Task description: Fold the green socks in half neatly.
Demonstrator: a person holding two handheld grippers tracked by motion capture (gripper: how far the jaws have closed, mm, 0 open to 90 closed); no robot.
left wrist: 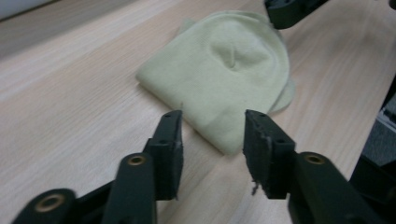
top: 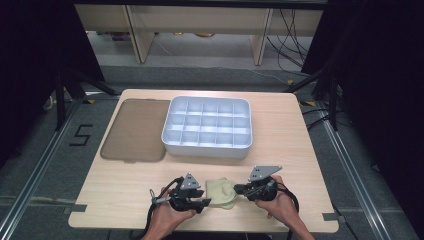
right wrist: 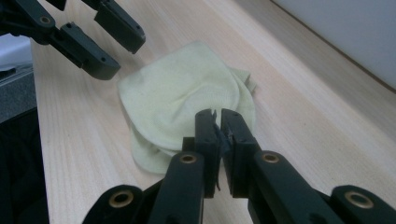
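A folded pale yellow-green cloth [top: 222,192] lies on the wooden table near its front edge, between my two grippers. My left gripper [top: 206,202] is at the cloth's left side. In the left gripper view its jaws [left wrist: 212,116] stand open, with the cloth's [left wrist: 224,79] near corner just beyond the tips and nothing pressed between the pads. My right gripper [top: 238,190] is at the cloth's right edge. Its jaws [right wrist: 217,114] are shut, tips over the cloth's [right wrist: 187,98] rim, and I see no fabric pinched. Each gripper view also shows the other gripper: left [right wrist: 125,58], right [left wrist: 285,16].
A white tray [top: 205,149] divided into several compartments stands at the middle back of the table. A flat brown lid [top: 135,130] lies to its left. The table's front edge runs just below both hands.
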